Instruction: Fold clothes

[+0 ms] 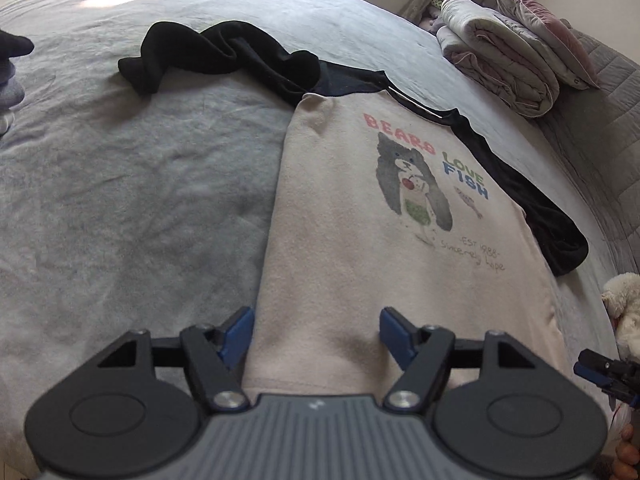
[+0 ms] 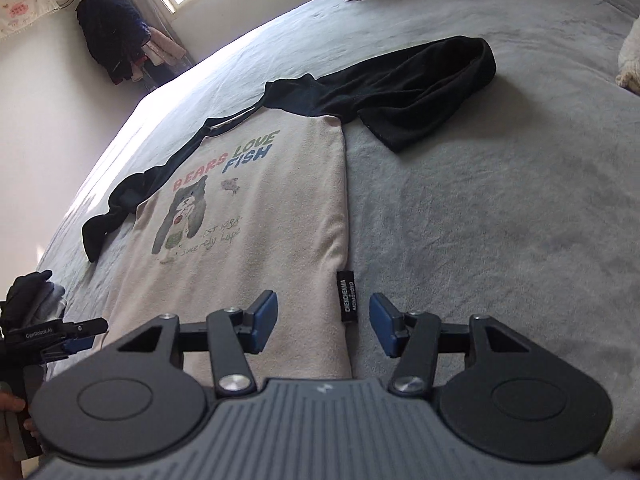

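Note:
A cream T-shirt (image 1: 360, 248) with black sleeves and a bear print lies flat, face up, on the grey bed. One black sleeve (image 1: 208, 52) is bunched at the far left; the other sleeve (image 1: 532, 208) runs down the right side. My left gripper (image 1: 316, 332) hovers open over the shirt's lower left part, its left finger by the side edge. In the right wrist view the T-shirt (image 2: 256, 208) lies ahead, and my right gripper (image 2: 324, 322) stands open astride its right edge, with a black side label (image 2: 347, 296) between the fingers. Neither gripper holds cloth.
Folded quilts and a pillow (image 1: 512, 52) are stacked at the far right of the grey bed cover (image 1: 120, 184). A white plush toy (image 1: 624, 308) sits by the right edge. Dark clothes (image 2: 32, 292) lie at the left, and garments (image 2: 116, 48) hang by the window.

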`<action>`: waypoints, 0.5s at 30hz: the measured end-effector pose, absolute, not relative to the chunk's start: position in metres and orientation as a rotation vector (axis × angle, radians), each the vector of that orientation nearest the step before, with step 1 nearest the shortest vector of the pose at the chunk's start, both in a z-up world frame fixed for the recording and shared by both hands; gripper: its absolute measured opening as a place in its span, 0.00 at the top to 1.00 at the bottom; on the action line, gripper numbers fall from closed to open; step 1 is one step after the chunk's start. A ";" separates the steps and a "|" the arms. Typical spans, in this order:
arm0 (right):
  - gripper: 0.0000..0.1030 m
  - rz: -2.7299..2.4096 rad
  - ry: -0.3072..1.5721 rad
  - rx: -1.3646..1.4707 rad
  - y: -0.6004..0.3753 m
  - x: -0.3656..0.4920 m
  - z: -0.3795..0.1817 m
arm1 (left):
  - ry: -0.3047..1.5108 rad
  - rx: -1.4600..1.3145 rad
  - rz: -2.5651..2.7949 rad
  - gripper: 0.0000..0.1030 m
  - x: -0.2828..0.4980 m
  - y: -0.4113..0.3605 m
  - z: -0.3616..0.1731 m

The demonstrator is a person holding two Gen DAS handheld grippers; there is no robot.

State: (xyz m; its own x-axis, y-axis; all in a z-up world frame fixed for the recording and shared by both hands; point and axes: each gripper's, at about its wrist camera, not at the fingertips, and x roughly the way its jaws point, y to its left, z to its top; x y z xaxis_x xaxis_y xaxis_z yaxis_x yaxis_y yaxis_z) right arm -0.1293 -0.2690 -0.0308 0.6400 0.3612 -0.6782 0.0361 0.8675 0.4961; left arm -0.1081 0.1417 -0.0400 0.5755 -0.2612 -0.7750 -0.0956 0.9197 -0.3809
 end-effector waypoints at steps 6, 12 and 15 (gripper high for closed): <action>0.46 0.190 0.857 0.608 -0.274 -0.154 -0.040 | 0.945 -0.548 -0.122 0.32 -0.127 0.159 -0.045; 0.46 0.180 0.816 0.707 -0.283 -0.171 -0.047 | 0.914 -0.719 -0.131 0.32 -0.142 0.178 -0.055; 0.46 0.176 0.806 0.749 -0.287 -0.176 -0.052 | 0.903 -0.783 -0.142 0.32 -0.144 0.186 -0.060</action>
